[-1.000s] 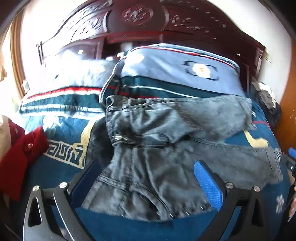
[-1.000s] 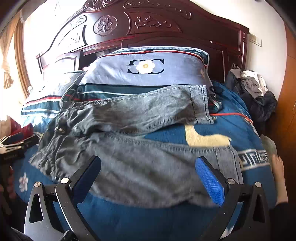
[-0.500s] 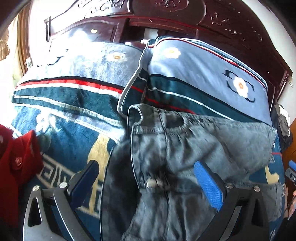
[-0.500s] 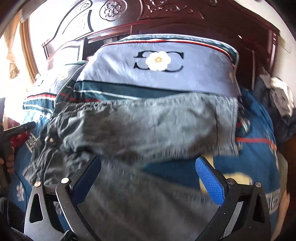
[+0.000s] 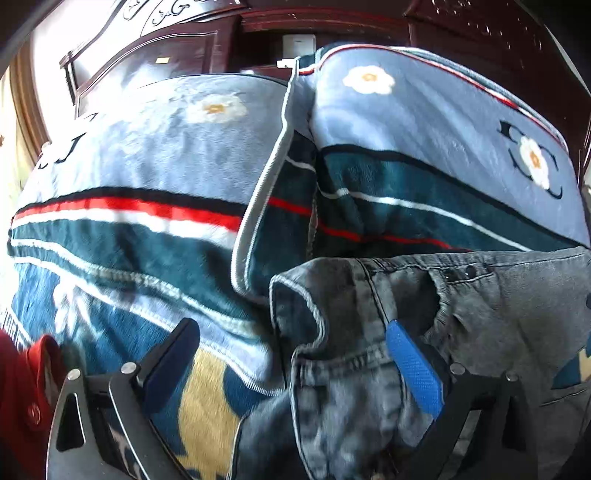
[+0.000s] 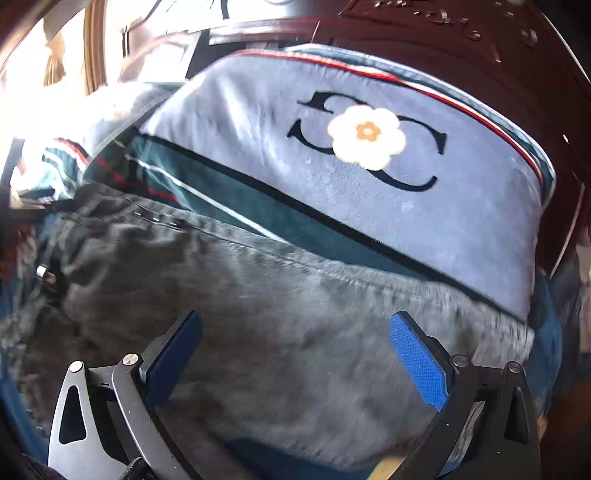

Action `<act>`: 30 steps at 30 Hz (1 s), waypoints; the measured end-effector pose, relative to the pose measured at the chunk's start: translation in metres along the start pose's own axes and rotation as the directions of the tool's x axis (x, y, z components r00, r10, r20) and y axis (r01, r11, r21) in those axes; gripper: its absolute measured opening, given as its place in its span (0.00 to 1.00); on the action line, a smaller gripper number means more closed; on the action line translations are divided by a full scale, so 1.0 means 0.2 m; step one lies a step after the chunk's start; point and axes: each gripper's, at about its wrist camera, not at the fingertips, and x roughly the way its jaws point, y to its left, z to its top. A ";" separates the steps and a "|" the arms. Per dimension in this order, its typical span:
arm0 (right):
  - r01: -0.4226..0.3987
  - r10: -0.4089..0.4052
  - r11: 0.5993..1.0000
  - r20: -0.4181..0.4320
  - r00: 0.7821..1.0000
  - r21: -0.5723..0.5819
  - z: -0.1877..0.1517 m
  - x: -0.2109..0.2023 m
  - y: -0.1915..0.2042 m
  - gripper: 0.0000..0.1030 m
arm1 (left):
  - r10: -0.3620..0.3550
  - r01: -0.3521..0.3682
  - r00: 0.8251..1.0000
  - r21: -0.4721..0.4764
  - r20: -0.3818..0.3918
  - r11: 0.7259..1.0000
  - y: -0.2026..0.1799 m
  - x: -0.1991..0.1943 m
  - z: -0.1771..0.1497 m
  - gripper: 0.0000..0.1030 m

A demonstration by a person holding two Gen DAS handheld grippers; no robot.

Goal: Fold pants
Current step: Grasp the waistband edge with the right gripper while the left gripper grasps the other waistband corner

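Observation:
Grey denim pants point(image 5: 480, 314) lie on a blue patterned bed cover. In the left wrist view my left gripper point(image 5: 291, 347) is open, its jaws wide, right over the far corner of the waistband point(image 5: 295, 295), with the blue pad point(image 5: 413, 369) on the denim. In the right wrist view my right gripper point(image 6: 295, 339) is open, low over the far pant leg point(image 6: 277, 295), near its hem end at the right point(image 6: 498, 332).
Two blue pillows point(image 5: 424, 147) point(image 6: 332, 177) with flower motifs lean against a dark carved wooden headboard point(image 5: 332, 26) just beyond the pants. A red garment point(image 5: 22, 387) lies at the left edge. The bed cover point(image 5: 207, 398) shows beside the waistband.
Both grippers have moved forward and down toward the far side of the pants, near the pillows. Both stayed open.

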 end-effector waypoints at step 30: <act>0.012 -0.129 0.932 -0.301 0.945 -0.361 0.19 0.47 -0.19 0.11 | -0.077 0.087 0.994 0.146 -0.073 0.985 -0.18 0.34 0.17 0.26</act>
